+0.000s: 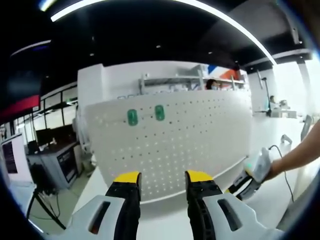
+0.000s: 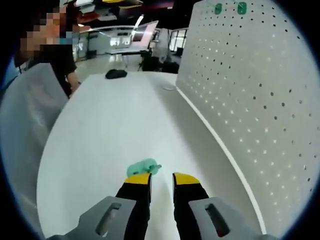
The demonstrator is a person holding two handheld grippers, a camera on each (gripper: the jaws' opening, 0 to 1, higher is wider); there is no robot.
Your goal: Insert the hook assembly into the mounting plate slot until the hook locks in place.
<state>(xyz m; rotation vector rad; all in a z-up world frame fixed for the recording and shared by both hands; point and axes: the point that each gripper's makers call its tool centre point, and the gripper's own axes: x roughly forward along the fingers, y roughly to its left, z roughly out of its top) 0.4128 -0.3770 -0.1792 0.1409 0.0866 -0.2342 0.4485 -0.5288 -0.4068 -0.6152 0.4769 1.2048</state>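
A white pegboard mounting plate (image 1: 200,135) stands upright on the white table, with two green hooks (image 1: 132,117) (image 1: 159,112) set side by side near its top. My left gripper (image 1: 163,177) faces the board, open, with nothing between its yellow tips. In the right gripper view the same board (image 2: 250,100) runs along the right, its two hooks (image 2: 218,8) (image 2: 242,7) at the top. A loose green hook assembly (image 2: 142,167) lies on the table just beyond the left fingertip of my right gripper (image 2: 161,179), which is open and holds nothing.
A person's arm holds the right gripper (image 1: 252,175) low at the right of the board. A black mouse-like object (image 2: 116,74) lies at the table's far end. A person (image 2: 55,55) sits beside the table (image 2: 100,130). Desks and monitors (image 1: 50,145) stand at the left.
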